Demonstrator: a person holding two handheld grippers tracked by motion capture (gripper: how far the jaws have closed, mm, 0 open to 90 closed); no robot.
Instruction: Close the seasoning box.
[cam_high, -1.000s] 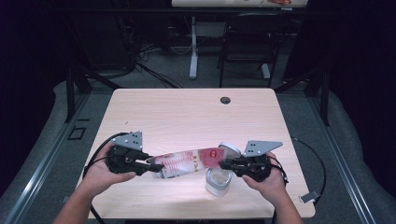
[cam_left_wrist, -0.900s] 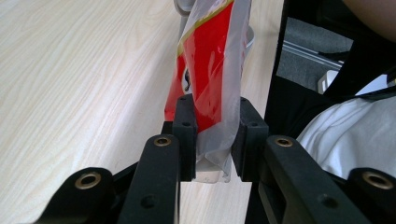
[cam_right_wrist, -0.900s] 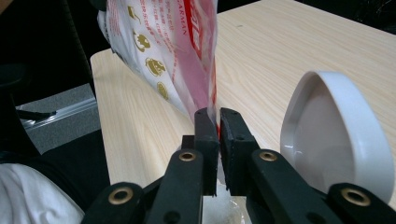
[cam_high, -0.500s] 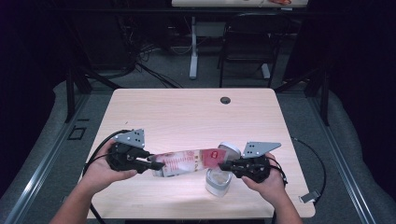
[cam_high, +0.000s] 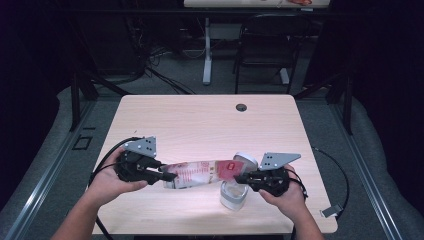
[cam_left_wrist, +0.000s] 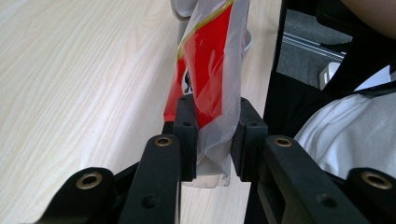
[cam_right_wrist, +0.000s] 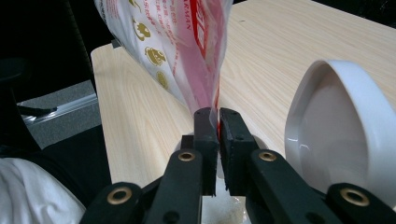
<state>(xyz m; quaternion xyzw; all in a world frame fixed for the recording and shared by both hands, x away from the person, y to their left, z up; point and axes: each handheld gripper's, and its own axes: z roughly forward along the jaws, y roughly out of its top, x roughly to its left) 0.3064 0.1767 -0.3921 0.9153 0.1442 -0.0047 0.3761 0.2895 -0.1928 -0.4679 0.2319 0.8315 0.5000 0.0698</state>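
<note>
A red and white printed plastic bag (cam_high: 200, 172) hangs stretched level between my two grippers above the front of the table. My left gripper (cam_high: 167, 176) is shut on the bag's bulkier left end; in the left gripper view the pads (cam_left_wrist: 187, 135) squeeze the bag (cam_left_wrist: 210, 70). My right gripper (cam_high: 239, 177) is shut on the bag's flat red end, and in the right gripper view (cam_right_wrist: 218, 122) that pinched edge of the bag (cam_right_wrist: 173, 37) rises from between the pads. A clear cup (cam_high: 233, 196) stands just under the right gripper.
A white round lid or bowl (cam_high: 245, 160) (cam_right_wrist: 336, 130) stands tilted right behind the right gripper. The wooden table (cam_high: 200, 120) has a dark cable hole (cam_high: 241, 107) near its far edge. Cables trail off both front corners. A chair (cam_high: 262, 45) stands beyond the table.
</note>
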